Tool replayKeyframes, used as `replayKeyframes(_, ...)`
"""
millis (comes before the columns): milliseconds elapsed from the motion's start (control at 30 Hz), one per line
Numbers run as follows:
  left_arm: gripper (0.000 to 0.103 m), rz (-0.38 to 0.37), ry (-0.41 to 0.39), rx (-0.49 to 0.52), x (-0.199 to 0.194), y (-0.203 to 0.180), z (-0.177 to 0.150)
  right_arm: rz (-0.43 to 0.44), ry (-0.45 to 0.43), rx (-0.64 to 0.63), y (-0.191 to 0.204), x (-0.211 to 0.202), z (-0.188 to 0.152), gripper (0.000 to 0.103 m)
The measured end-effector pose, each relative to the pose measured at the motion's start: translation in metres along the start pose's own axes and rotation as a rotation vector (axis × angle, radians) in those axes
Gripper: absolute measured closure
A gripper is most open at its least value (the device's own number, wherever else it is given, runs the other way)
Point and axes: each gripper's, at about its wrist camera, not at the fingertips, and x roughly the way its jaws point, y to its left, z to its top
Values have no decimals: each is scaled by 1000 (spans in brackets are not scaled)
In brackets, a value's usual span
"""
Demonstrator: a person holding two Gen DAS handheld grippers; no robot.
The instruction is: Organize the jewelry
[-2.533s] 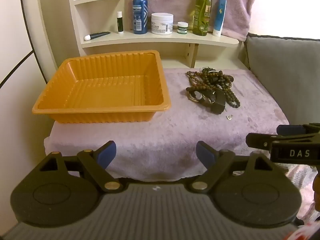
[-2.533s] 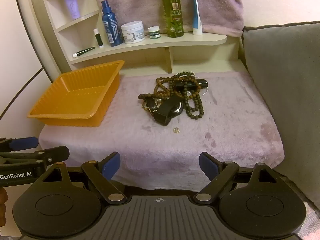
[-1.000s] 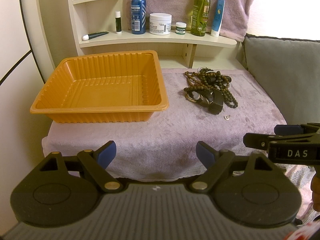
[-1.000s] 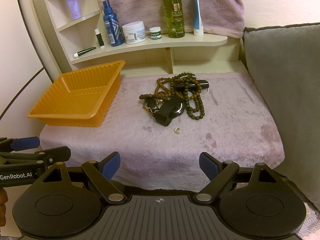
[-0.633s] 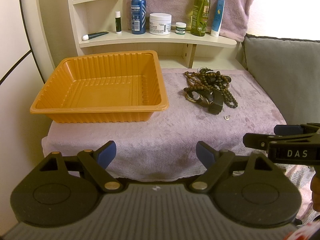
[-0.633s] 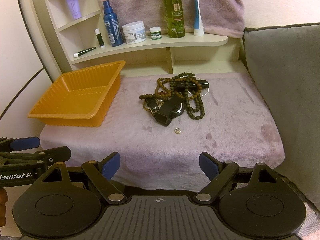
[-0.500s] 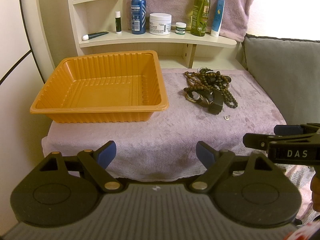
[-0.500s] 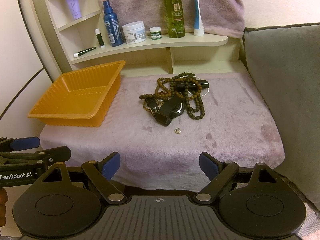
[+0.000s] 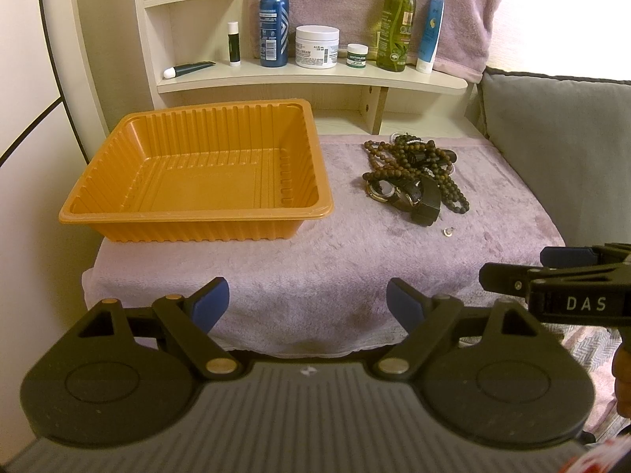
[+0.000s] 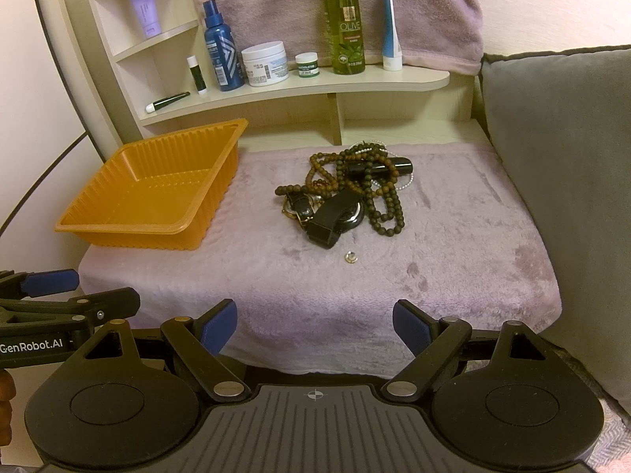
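A tangled pile of jewelry [image 10: 347,193] lies on a mauve fleece-covered table: brown bead necklaces, a pearl strand, a black-strap watch [image 10: 335,216] and a gold-rimmed watch. A small gold ring [image 10: 350,257] lies apart, in front of the pile. The pile also shows in the left wrist view [image 9: 414,173], with the ring [image 9: 448,231]. An empty orange plastic tray [image 9: 197,209] stands on the left of the table. My left gripper [image 9: 307,303] is open and empty before the table's front edge. My right gripper [image 10: 315,325] is open and empty, also short of the front edge.
A wooden shelf [image 10: 299,90] behind the table holds bottles, jars and tubes. A grey cushion [image 10: 560,181] borders the table on the right. A mauve towel [image 10: 335,8] hangs on the wall. Each gripper shows side-on in the other's view [image 9: 552,287].
Both grippers have barely shifted since 2.5 s ago. Nothing on the table has moved.
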Motion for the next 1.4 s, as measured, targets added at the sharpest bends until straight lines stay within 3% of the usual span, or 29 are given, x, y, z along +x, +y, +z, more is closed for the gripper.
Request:
replayKeyframes(933,17,-7,-8,-24,5,8,3,12,-19,7,-1,7,6,17)
replayKeyframes(1200,17,65,-68,-146,11,49,6,52,-89,38,-15,14,15,17)
replayKeyframes(1400,24,155,-123,-253,19,91,3,47,-119,83,-29,26,22,17)
